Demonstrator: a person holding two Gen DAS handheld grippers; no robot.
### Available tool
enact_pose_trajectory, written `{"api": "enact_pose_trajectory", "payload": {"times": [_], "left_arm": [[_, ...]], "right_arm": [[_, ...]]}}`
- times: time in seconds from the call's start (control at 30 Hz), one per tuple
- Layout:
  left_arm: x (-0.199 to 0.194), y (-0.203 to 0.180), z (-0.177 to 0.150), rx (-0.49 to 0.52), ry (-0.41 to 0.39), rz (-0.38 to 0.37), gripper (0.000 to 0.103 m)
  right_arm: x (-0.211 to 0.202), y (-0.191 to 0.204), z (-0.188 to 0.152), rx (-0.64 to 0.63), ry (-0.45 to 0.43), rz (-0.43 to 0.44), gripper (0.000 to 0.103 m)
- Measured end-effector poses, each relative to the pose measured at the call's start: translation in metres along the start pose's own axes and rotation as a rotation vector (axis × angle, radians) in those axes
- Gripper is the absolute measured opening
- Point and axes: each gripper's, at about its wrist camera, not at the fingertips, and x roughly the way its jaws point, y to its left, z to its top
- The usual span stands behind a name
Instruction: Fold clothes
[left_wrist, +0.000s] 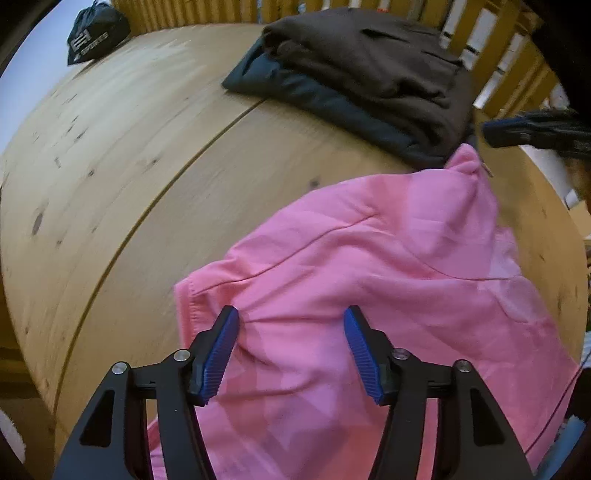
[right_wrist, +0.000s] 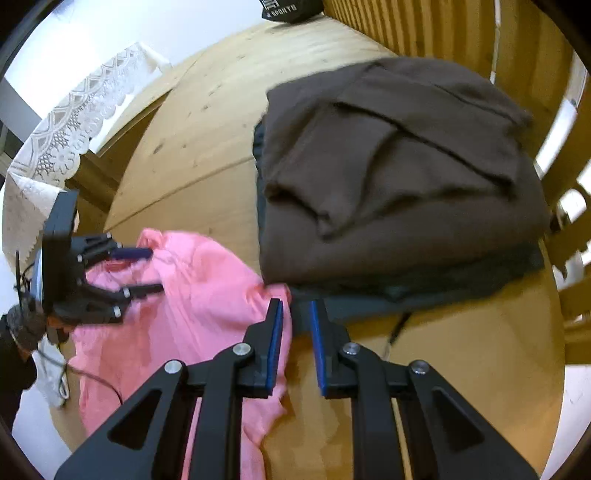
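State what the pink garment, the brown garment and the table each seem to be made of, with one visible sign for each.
Pink garment: probably a cotton jersey or light sweatshirt knit, matte, with soft creases and stitched seams.
Brown garment: likely a thicker fleece or wool-like knit, with a fuzzy, dull surface.
Table: light wood, seemingly pine, with knots and grain showing under a smooth finish.

Round pale wood table (left_wrist: 110, 155), knotty, one seam across it. Beyond the fingers, slatted wooden chair backs (right_wrist: 417, 29) and a black sports bag (left_wrist: 96, 31). Left of them, white lace cloth (right_wrist: 70, 129). Daylight, soft.
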Motion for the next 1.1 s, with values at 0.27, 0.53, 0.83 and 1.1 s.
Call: {"api": "enact_pose_trajectory", "payload": {"times": [0.27, 0.53, 0.83, 1.1], "left_arm": [[-0.002, 0.015, -0.024, -0.024, 0.004, 0.052, 0.059], [-0.005, 0.042, -0.050, -0.106, 0.084, 0.090, 0.064], [-0.029, 0.039, -0.025, -0.164, 0.037, 0.072, 0.044], [-0.003, -0.026, 0.054, 0.076, 0.000, -0.029, 0.059]], "right_arm": [[0.028, -0.001, -0.019, -0.014, 0.100, 0.072, 0.016], [0.039, 0.016, -0.040, -0.091, 0.175, 0.180, 0.016], [0.041, 0.023, -0.045, -0.060, 0.158, 0.225, 0.022], [0.046, 0.055, -0.048, -0.107, 0.140, 0.254, 0.026]]}}
